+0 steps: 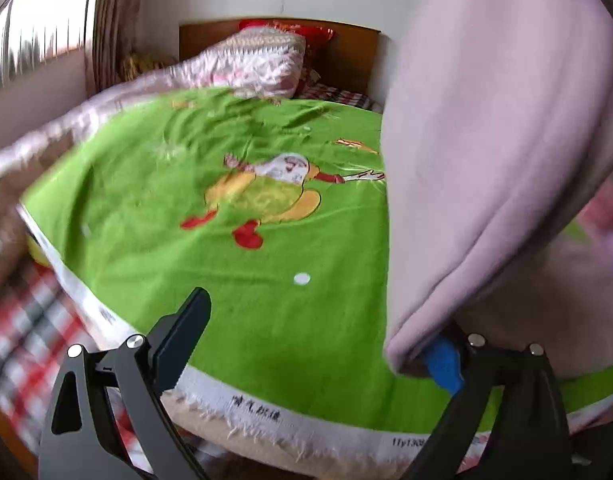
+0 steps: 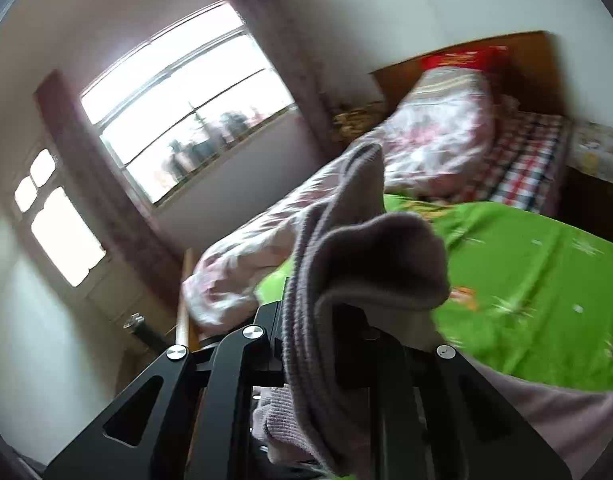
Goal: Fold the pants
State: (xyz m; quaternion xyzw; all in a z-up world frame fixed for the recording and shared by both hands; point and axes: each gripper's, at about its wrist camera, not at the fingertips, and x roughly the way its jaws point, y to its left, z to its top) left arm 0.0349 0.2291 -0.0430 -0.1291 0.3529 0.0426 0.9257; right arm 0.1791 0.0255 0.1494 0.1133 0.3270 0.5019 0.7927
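The folding seems hardly begun: the right gripper [image 2: 330, 320] is clenched on the ribbed hem of the pink pants [image 1: 486, 152], which hang above the green blanket [image 1: 226, 260], while the left gripper [image 1: 306, 340] stands released, perhaps touching their lower edge.

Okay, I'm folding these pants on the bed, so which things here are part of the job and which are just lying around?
Part of the job:
- pink pants, hanging up off the bed
- right hand-held gripper, shut on the pants' ribbed edge
- left hand-held gripper, open beside the hanging cloth
- green blanket, the folding surface

Just lying about:
- floral quilt
- red pillow
- plaid sheet
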